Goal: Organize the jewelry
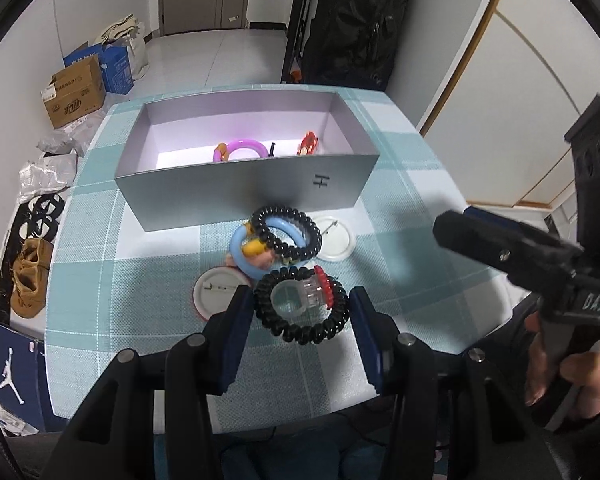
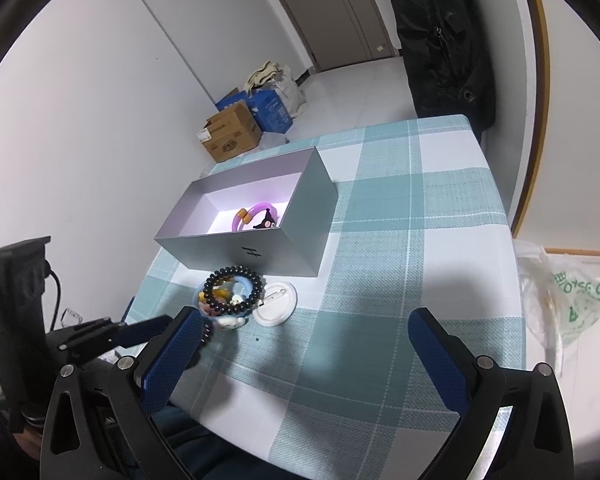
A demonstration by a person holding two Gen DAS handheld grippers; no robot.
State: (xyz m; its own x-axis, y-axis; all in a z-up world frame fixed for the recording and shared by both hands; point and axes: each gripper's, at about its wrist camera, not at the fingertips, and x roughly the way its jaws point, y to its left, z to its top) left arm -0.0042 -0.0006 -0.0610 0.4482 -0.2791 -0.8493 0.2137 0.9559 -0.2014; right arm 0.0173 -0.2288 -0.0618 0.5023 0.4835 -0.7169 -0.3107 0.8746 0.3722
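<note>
My left gripper [image 1: 300, 300] is shut on a black spiral bracelet [image 1: 300, 330], its blue pads pressing both sides just above the checked tablecloth [image 1: 148, 280]. A clear ring with a red top [image 1: 306, 294] lies inside the bracelet's loop. Beyond it is a pile: a second black spiral bracelet [image 1: 288, 232], a blue bangle [image 1: 240, 254] and a yellow charm [image 1: 254, 248]. The open grey box [image 1: 252, 188] holds a purple bangle [image 1: 244, 148] and a red trinket [image 1: 308, 146]. My right gripper [image 2: 306, 320] stands open over bare cloth, holding nothing.
Two white pin badges [image 1: 336, 240] [image 1: 212, 292] lie beside the pile. The box stands near the table's far left side [image 2: 244, 220]. Cardboard boxes [image 1: 74, 96], shoes [image 1: 28, 276] and bags sit on the floor at left. A plastic bag [image 2: 568, 300] hangs off the right edge.
</note>
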